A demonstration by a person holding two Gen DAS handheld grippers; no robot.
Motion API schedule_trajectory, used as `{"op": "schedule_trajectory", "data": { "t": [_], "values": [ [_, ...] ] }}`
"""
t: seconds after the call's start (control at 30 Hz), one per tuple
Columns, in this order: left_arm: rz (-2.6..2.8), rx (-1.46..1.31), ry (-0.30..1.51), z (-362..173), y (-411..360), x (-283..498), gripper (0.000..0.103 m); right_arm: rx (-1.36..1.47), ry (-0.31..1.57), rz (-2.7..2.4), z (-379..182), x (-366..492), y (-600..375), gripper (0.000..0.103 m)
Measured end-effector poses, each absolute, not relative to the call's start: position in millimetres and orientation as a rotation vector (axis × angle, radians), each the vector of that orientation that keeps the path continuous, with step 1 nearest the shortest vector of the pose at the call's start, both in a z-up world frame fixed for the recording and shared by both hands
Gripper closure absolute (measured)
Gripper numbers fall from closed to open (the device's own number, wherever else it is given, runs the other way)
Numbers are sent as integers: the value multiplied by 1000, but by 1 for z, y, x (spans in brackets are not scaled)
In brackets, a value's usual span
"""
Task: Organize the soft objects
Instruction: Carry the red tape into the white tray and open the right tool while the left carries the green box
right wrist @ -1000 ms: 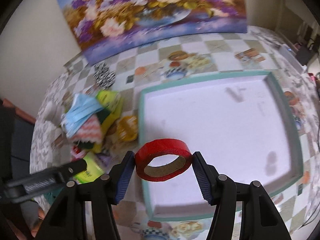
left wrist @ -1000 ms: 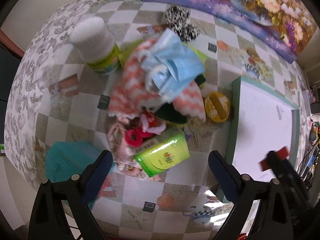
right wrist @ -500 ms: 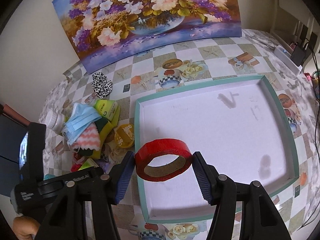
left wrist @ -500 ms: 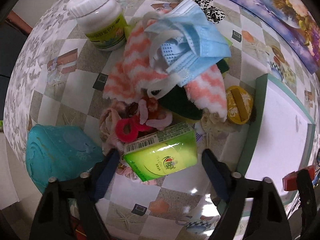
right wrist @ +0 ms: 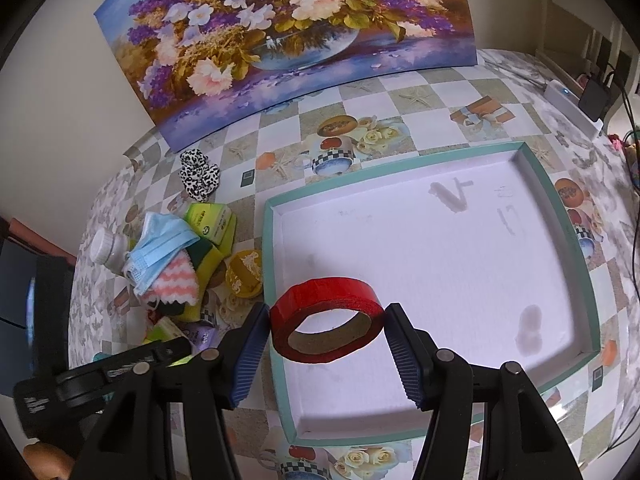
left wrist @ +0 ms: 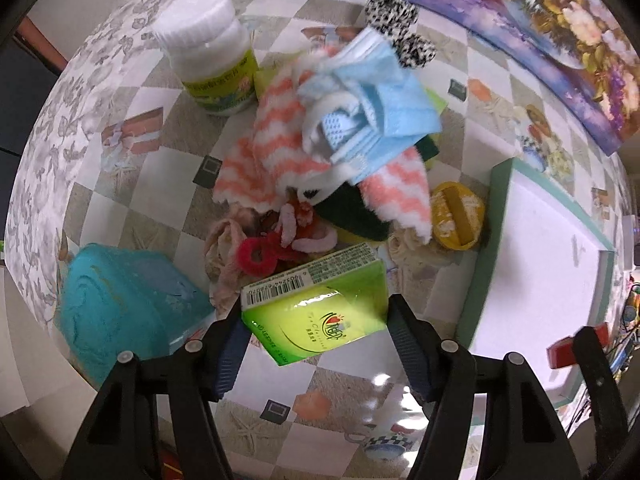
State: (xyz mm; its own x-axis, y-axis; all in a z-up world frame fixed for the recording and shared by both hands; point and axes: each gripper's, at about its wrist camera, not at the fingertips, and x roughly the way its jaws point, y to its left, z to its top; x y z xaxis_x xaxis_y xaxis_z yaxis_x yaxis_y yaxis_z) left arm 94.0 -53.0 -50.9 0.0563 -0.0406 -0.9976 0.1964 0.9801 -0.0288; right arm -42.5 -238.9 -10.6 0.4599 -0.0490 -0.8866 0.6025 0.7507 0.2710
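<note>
My left gripper [left wrist: 312, 322] points straight down over a green tissue pack [left wrist: 320, 312]. Its jaws are closing, and both pads touch the pack's sides. Just beyond lies a heap of soft things: a blue face mask [left wrist: 384, 108], an orange-and-white fuzzy cloth [left wrist: 272, 148], a red scrunchie [left wrist: 256, 256] and a dark green sponge [left wrist: 352, 216]. My right gripper [right wrist: 326, 332] is shut on a red tape roll [right wrist: 320, 292], held above the near left corner of the white tray [right wrist: 440, 260].
A white-capped bottle [left wrist: 208, 64] stands behind the heap, and a leopard scrunchie [left wrist: 394, 12] lies by the flower painting [right wrist: 280, 32]. A teal object [left wrist: 120, 304] sits left of the pack. A yellow lid [left wrist: 458, 216] lies against the tray's teal rim [left wrist: 480, 264].
The left gripper came down closer to the heap and its jaws narrowed onto the green tissue pack. The right gripper kept still with the red tape roll.
</note>
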Motion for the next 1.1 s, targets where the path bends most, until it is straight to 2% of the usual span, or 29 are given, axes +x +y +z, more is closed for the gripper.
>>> {"op": "schedule_trajectory", "data": {
  "t": [0.3,0.7,1.1],
  "values": [
    [-290,147,1423,-6,-79,76,35,658,1033,-480,-16,-53,-259,41],
    [-423,192,1426,-45,-169,37,34,698,1066,-674,-35,-95,-325,41],
    [-483,175,1411,-56,-205,18,34,728,1084,-768,-45,-119,-358,41]
  ]
}}
